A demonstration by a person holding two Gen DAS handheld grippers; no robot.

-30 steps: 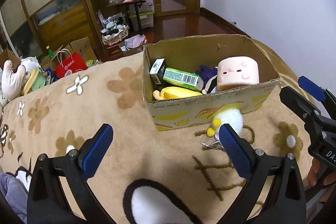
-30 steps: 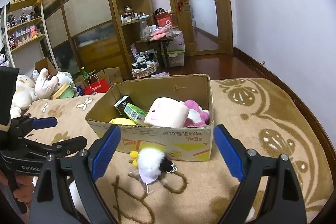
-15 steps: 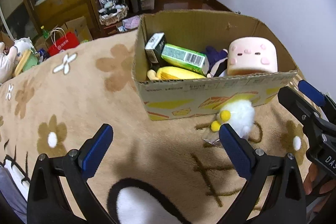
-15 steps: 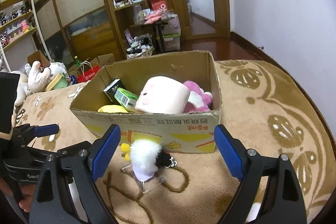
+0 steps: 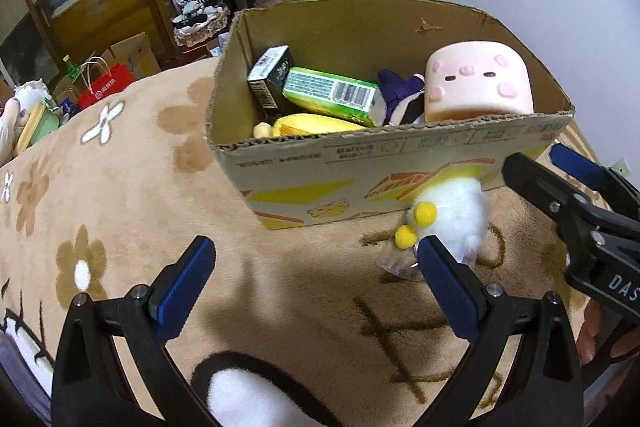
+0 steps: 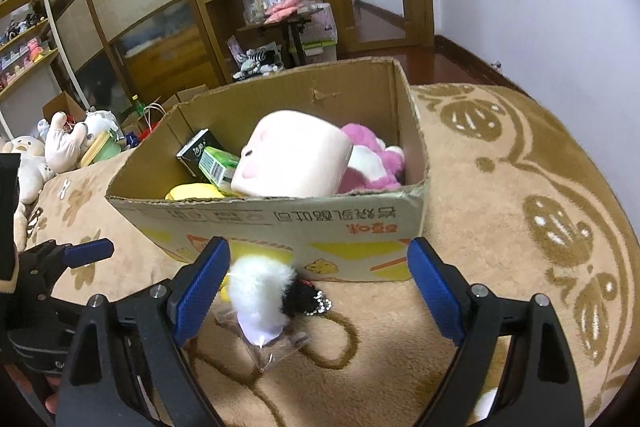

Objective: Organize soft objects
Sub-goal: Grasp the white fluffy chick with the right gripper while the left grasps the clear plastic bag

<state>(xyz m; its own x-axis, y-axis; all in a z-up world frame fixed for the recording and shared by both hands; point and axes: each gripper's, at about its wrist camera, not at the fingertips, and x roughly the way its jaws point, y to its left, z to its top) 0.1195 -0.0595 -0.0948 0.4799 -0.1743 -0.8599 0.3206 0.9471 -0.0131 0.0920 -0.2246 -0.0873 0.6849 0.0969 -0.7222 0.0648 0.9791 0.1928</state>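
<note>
**Grippers spread above white plush toy at box front**

Position of target: the white fluffy toy (image 6: 260,289) lies on the tan patterned blanket (image 5: 132,195), just in front of the cardboard box (image 5: 360,163) and close against its printed front wall. The toy carries yellow pom-poms (image 5: 416,223) on one side and a black part with a beaded chain (image 6: 316,305) on the other. Clear plastic wrap (image 6: 276,341) lies under it.

Left gripper (image 5: 316,289): jaws are spread wide and hold nothing. Its right blue pad (image 5: 448,285) sits just beside the toy in the left wrist view; contact cannot be confirmed.

Right gripper (image 6: 318,287): jaws are spread wide and hold nothing. The toy lies between the fingers, near the left pad (image 6: 200,287).

Box contents: a pink cube plush with a face (image 5: 478,85), a pink-and-white plush (image 6: 372,163), a dark purple plush (image 5: 400,95), a yellow plush (image 5: 316,125), a green carton (image 5: 332,97) and a black carton (image 5: 270,75).
</note>
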